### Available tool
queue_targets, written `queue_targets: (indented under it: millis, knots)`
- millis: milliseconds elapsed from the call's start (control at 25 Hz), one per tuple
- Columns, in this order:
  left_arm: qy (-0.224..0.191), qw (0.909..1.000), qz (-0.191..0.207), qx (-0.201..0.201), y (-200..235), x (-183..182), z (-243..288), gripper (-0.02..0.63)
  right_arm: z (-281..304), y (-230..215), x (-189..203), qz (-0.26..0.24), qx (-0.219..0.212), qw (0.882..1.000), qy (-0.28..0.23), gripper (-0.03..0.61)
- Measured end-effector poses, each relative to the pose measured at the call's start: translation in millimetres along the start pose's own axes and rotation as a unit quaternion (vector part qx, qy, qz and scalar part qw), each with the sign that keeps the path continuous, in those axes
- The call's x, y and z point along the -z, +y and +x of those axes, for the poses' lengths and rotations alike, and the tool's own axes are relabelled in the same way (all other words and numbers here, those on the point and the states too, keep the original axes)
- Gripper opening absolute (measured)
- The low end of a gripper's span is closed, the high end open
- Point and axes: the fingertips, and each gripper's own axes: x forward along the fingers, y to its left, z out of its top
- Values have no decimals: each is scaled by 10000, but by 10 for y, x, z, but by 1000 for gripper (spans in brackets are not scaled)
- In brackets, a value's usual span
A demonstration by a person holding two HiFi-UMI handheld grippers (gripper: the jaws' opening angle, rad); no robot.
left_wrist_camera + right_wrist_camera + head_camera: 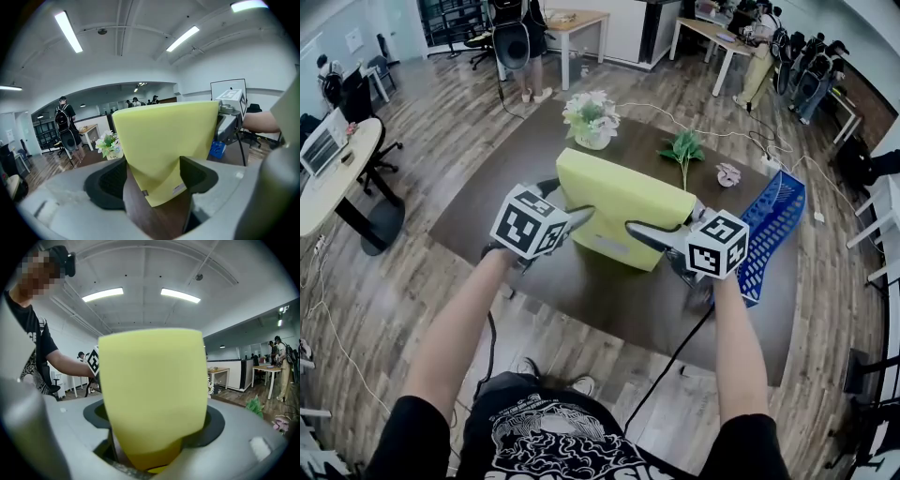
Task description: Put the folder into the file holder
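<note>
A thick yellow-green folder [614, 202] hangs tilted above the brown table [609, 300], carried between both grippers. My left gripper [577, 217] grips its left end; in the left gripper view the folder's labelled spine [164, 140] spans the wide jaws from pad to pad. On the folder's right end my right gripper [642, 232] is shut, and the folder [152, 390] fills the right gripper view. The blue mesh file holder [773, 230] lies at the table's right edge, just right of the right gripper, and shows as a blue patch [216, 149] behind the folder.
A white pot of flowers [592, 120] stands at the table's far side, with a green sprig [682, 148] and a small pink object [728, 174] to its right. A cable [670, 361] drops from the right gripper. Desks, chairs and people are in the room beyond.
</note>
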Motion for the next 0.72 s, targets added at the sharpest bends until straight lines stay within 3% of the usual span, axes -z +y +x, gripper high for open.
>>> queue_targets:
  millis: [240,520,720]
  knots:
    - [-6,10000,-5,14,-10,2,-11,368,5,-34,23,-157,155,9997,46,333]
    - [52,10000,39,31,6,-11,-19,368,3,-51,6,-308,289,9991,10,288]
    - [-138,9993,-348,60,17,-84,-40,368,-10,-61,10,-358,405,9985,-21,261]
